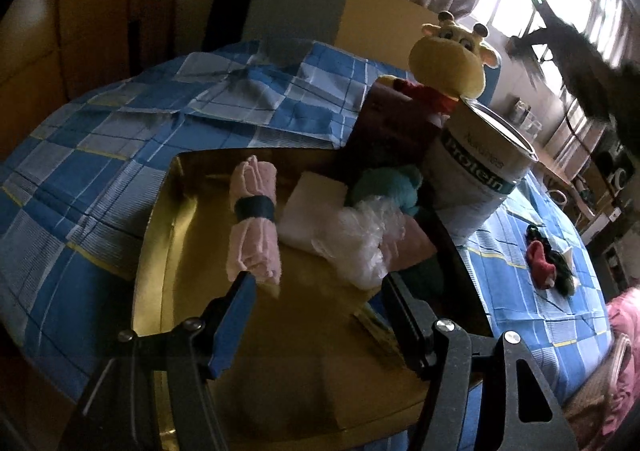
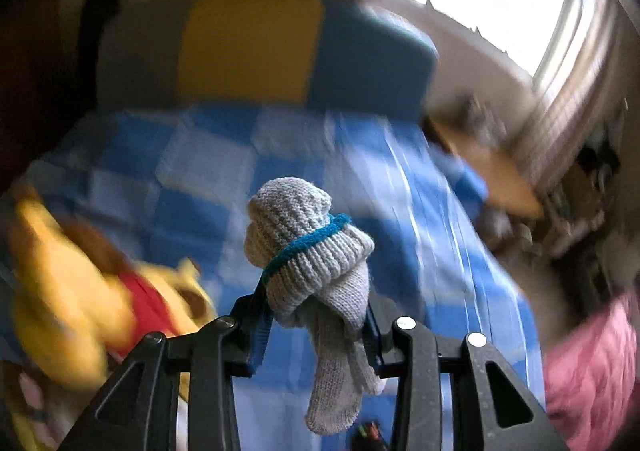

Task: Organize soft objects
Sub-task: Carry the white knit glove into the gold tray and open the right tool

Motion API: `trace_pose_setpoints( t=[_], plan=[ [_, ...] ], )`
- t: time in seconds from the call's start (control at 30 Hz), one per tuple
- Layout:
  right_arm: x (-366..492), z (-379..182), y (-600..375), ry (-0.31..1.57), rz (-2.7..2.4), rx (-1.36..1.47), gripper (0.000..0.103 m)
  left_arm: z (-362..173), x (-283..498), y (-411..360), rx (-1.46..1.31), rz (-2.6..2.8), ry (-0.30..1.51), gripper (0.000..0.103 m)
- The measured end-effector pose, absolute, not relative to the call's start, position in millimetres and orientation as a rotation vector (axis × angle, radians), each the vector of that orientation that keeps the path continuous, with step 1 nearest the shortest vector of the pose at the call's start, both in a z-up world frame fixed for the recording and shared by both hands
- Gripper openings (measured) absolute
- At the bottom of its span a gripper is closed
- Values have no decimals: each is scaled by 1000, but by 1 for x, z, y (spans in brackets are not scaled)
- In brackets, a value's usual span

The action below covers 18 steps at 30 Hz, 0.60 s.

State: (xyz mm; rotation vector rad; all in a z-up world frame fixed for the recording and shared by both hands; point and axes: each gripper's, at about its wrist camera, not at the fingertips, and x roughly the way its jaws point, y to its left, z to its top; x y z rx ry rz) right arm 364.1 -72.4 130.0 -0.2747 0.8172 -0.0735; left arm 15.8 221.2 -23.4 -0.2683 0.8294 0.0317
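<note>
the right gripper [image 2: 316,325] has its jaws narrowed on a grey knitted glove bundle [image 2: 308,251] tied round with a teal band; the bundle's rolled part stands above the jaws and a loose finger end hangs below them, over the blue checked bedspread [image 2: 400,179]. the view is blurred, so the hand is plainly in transit. the left gripper [image 1: 316,291] hovers with its jaws wide and nothing between them, low over the gold tray [image 1: 192,251].

the step in hand looks like carrying the glove bundle to the tray. to do it well, keep the pinch steady — the hold sits low on the bundle, near the dangling end, and a knit can slide out of a squeeze if swung hard. slow down before the tray, come over a bare gold patch, and lower until the bundle rests before letting go. the left gripper should stay out of that path.

the tray, lying on the bed, holds a pink rolled towel [image 1: 254,227] with a dark band, a white folded cloth [image 1: 308,207], a crumpled clear plastic bag [image 1: 360,239] and a teal plush [image 1: 392,187] — all crowded toward its far right side. the near half is bare. a white protein tin [image 1: 476,167] stands at the tray's far right edge, open-topped; its contents cannot be seen. a giraffe plush [image 1: 452,59] sits behind it.
</note>
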Motion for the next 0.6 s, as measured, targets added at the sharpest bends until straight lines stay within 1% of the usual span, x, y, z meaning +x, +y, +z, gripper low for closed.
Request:
trace_pose_setpoints(
  t=[0.13, 0.27, 0.4, 0.47, 0.6],
  plan=[
    [370, 170, 16, 687, 78, -346, 38, -25, 15, 232, -285, 63, 827, 66],
    [331, 176, 99, 598, 320, -452, 38, -27, 13, 246, -307, 118, 832, 66],
    [272, 147, 150, 610, 528, -541, 38, -26, 5, 263, -331, 191, 817, 66],
    [241, 121, 163, 659, 616, -575, 38, -24, 0, 271, -337, 230, 810, 66],
    [189, 55, 171, 816, 771, -594, 38, -24, -12, 289, -365, 305, 794, 66]
  ],
)
